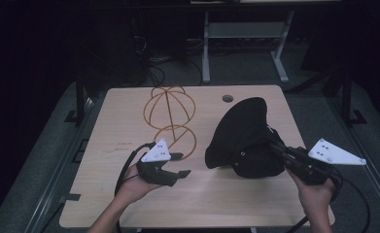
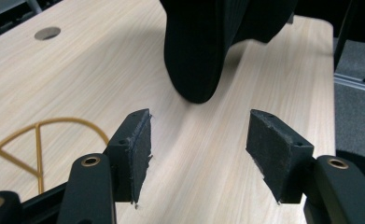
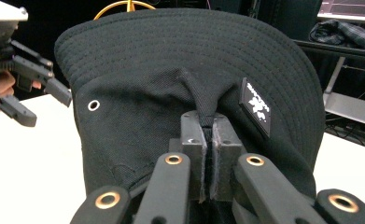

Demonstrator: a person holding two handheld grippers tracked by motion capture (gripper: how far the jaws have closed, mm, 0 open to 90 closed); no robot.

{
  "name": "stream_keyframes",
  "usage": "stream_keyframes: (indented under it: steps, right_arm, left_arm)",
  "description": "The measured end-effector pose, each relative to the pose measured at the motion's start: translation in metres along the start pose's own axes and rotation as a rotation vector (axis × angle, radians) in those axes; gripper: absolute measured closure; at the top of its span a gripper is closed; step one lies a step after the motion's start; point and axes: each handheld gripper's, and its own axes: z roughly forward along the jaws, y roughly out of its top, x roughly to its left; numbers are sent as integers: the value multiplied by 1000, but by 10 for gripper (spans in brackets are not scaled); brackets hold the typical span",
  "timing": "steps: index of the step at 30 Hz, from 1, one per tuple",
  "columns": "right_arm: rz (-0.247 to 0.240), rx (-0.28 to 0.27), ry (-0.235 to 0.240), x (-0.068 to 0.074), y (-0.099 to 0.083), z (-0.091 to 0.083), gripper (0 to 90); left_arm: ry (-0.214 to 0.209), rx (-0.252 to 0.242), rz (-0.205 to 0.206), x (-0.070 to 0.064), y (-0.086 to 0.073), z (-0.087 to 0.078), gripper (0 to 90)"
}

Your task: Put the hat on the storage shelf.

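Above, a black bucket hat (image 1: 241,141) held over a wooden table (image 1: 129,194) by the right gripper (image 3: 209,140).
Its jaws are pressed together on a fold of the crown, lifting the hat at the table's right half. The left gripper (image 1: 178,165) hovers with jaws spread, empty, just beside a gold wire stand (image 1: 170,116).

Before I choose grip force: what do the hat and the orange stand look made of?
The hat looks like soft black woven cloth, matte: stitched rows on the brim, a metal eyelet, and a fold bunched in the shut right gripper. The orange stand looks like thin bent wire, probably coated metal.
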Motion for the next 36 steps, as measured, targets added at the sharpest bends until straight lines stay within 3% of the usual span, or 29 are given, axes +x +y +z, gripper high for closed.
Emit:
stream_keyframes:
  steps: [11,14,21,36]
  right_arm:
    - [-10,26,16,-4,20,10,861]
    - [-6,24,19,-4,26,12,861]
    - [12,9,35,-6,40,16,862]
    - [44,3,70,-11,65,22,861]
  left_arm:
    - [10,-8,-32,5,-22,2,340]
    - [23,13,-25,6,-26,1,315]
    - [31,3,-38,9,-37,0,294]
    - [29,14,-27,10,-42,2,282]
